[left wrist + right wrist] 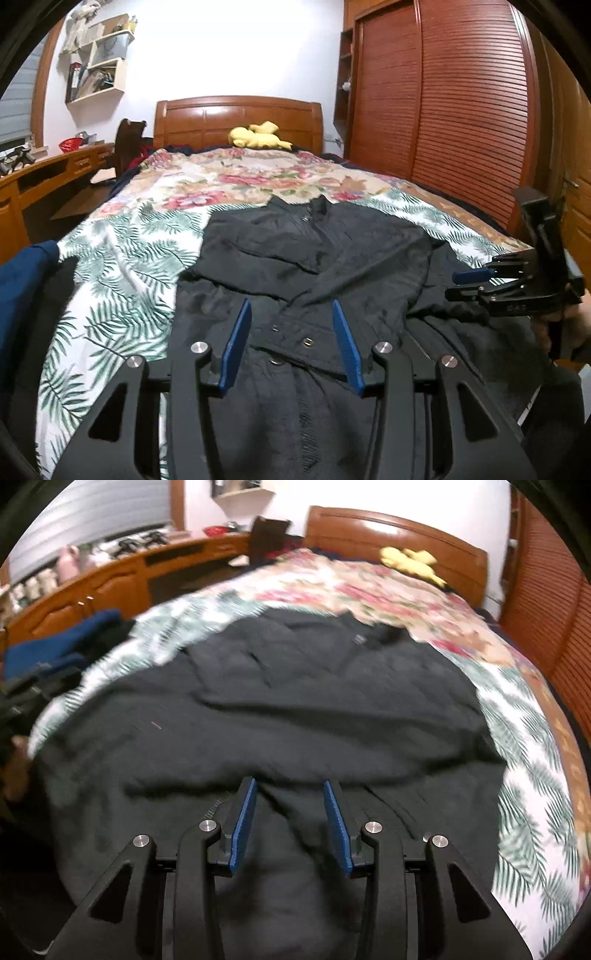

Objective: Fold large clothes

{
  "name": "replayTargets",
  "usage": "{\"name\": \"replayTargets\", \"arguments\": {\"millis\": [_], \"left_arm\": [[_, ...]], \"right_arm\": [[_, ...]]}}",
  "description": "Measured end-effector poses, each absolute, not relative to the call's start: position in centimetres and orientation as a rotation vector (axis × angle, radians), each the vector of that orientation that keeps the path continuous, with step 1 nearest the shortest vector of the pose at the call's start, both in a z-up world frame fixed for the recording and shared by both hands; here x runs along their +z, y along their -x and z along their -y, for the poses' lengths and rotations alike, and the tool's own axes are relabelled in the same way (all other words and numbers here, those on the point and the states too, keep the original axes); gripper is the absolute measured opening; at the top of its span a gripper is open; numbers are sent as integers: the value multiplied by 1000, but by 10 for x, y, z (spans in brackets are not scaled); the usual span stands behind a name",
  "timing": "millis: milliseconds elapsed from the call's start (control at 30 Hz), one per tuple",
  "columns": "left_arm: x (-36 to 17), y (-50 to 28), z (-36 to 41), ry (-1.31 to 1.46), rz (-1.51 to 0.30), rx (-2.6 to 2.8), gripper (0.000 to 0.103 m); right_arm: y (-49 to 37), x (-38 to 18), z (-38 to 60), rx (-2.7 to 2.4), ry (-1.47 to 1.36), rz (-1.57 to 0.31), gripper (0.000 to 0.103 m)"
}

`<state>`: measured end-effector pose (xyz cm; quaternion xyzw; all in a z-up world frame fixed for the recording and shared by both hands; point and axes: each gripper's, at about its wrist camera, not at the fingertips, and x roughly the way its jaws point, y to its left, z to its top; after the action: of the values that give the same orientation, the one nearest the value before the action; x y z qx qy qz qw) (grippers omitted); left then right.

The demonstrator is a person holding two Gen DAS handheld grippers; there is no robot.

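Note:
A large black jacket lies spread on the bed, collar toward the headboard, with a sleeve folded across its chest. My left gripper hovers open over the snap-button front near the hem, nothing between its blue pads. At the right edge of the left wrist view a hand holds my right gripper sideways over the jacket's right side. In the blurred right wrist view the right gripper stands open just above the jacket. Dark cloth lies under the gap and the pads do not press on it.
A leaf-and-flower bedspread covers the bed. A blue garment lies at the bed's left edge. A yellow plush toy sits by the wooden headboard. A wooden desk runs along the left, and a slatted wardrobe stands on the right.

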<state>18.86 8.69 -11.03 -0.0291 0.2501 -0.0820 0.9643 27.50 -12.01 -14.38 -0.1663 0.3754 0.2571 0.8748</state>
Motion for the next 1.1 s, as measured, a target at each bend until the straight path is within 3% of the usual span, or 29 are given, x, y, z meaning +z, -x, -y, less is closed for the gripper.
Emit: {"name": "replayTargets", "arguments": {"millis": [733, 767, 933, 1067, 1100], "left_arm": [[-147, -186, 1, -52, -704, -177, 44], [-148, -187, 4, -63, -714, -177, 38], [-155, -196, 12, -88, -769, -133, 32], [-155, -202, 3, -52, -781, -108, 9], [-153, -203, 1, -42, -778, -105, 8]], "right_arm": [[-281, -195, 187, 488, 274, -788, 42], [-281, -196, 189, 491, 269, -789, 42], [-279, -197, 192, 504, 243, -775, 42], [-278, -197, 192, 507, 239, -772, 42], [-278, -197, 192, 507, 239, -771, 42]]}}
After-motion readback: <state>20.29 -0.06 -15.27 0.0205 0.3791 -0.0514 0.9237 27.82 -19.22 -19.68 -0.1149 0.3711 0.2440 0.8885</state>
